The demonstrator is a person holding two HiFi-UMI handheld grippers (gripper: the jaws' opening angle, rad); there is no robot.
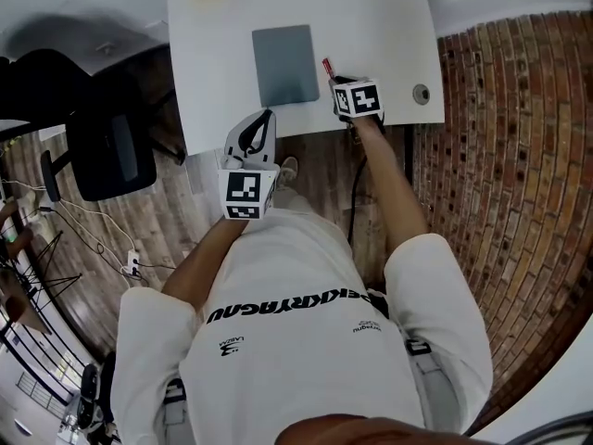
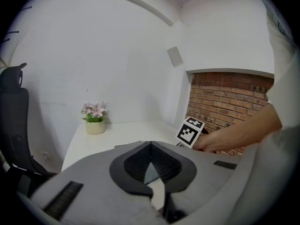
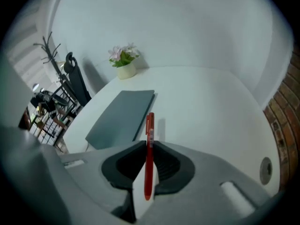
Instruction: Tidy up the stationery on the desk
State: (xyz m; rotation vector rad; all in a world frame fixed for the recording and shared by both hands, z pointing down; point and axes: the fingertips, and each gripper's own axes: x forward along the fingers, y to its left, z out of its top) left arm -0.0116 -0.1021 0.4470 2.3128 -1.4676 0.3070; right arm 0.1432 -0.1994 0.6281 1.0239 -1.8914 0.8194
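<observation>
- Right gripper view: right gripper is clenched on the red pen. Ribbed pads press both sides of the barrel.
- Pen runs lengthwise along the jaws, centred btw them. Clip end sticks out fwd past the jaw tips, other end points back toward the gripper body.
- Pen sits over the white desk, just right of the grey pad. Its shadow falls on the desk beside it, so prob. lifted clear.
- Handling, my guess: light, stiff plastic w/ a smooth round barrel, so it could roll or pivot in the pads. Best hold is mid-barrel w/ pads square on. A gentle squeeze should do, not fragile.
- Head view: left gripper has jaws pressed together w/ nothing btw them. It's at the desk's near edge, apart from the pen.
- Flower pot stands at the far edge, well apart.
</observation>
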